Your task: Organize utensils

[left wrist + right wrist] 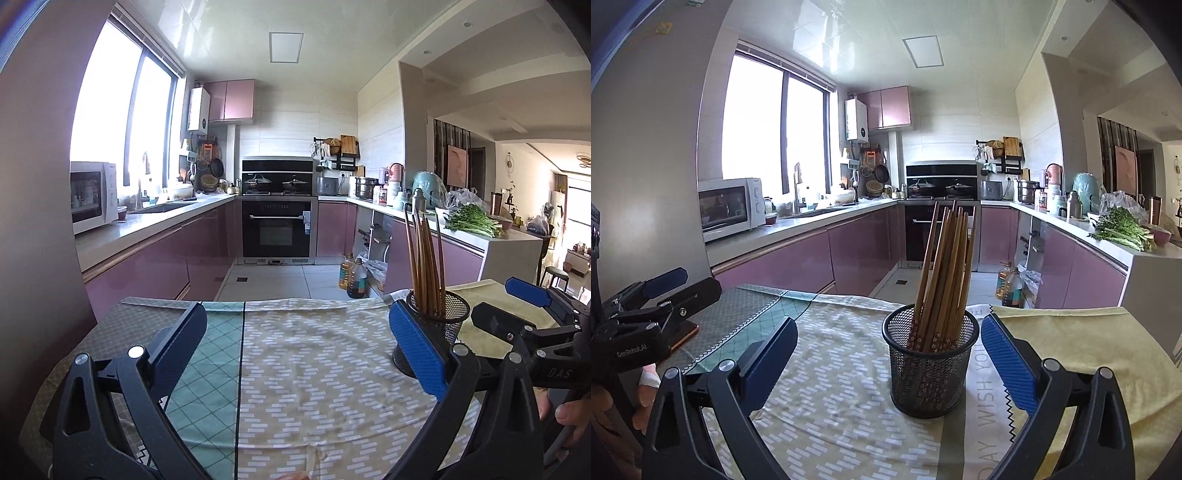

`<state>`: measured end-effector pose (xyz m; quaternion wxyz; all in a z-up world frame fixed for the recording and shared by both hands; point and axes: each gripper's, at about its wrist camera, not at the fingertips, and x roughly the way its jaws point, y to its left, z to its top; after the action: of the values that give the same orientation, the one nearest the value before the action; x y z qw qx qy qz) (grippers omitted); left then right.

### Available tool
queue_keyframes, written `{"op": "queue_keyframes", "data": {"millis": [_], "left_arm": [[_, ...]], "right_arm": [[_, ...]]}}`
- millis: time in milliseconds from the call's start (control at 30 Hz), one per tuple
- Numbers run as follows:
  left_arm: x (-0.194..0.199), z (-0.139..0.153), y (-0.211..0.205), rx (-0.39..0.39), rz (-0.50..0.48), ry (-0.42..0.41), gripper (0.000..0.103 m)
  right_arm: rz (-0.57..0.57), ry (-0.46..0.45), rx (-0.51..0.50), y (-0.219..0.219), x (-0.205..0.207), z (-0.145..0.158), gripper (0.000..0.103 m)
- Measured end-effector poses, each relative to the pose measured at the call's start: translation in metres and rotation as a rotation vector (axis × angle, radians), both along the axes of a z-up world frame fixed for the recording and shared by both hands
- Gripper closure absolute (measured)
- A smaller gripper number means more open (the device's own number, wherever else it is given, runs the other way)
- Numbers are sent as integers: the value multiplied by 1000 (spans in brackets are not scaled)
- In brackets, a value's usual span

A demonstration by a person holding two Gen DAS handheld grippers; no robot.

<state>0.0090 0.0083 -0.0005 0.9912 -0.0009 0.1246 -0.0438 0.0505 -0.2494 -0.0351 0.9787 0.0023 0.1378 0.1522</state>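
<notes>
Now, step: judging by the layout, all the chopsticks look gathered in the cup, so the work seems at or near its end, with both tools backing clear.
Left gripper (295, 354): jaws spread wide, nothing between them, only bare cloth (314, 369) ahead; the cup sits just beyond its right finger.
Right gripper (890, 358): jaws spread wide; the cup stands between the fingers but the pads do not touch it.
Cup (931, 365): black mesh, upright on the cloth, near the seam where the patterned cloth meets the yellow towel (1089, 339).
Chopsticks (945, 280): a bundle standing in the cup, the decorated ends down.
Long axis: close to vertical, the tops leaning slightly and fanning apart a little toward the far kitchen.
Doing it well: keep the wide fingers away from the mesh wall and the leaning tops; a brush against either could tip the cup.
If moving the cup: close on the mesh low and evenly, keep it upright.
Risk: tall sticks make the light cup top-heavy.
</notes>
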Motion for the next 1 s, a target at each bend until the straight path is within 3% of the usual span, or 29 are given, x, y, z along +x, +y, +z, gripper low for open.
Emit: {"op": "queue_keyframes", "data": {"millis": [1000], "left_arm": [[-3, -3, 0, 11, 25, -12, 6]], "right_arm": [[-20, -26, 10, 5, -9, -2, 7]]}}
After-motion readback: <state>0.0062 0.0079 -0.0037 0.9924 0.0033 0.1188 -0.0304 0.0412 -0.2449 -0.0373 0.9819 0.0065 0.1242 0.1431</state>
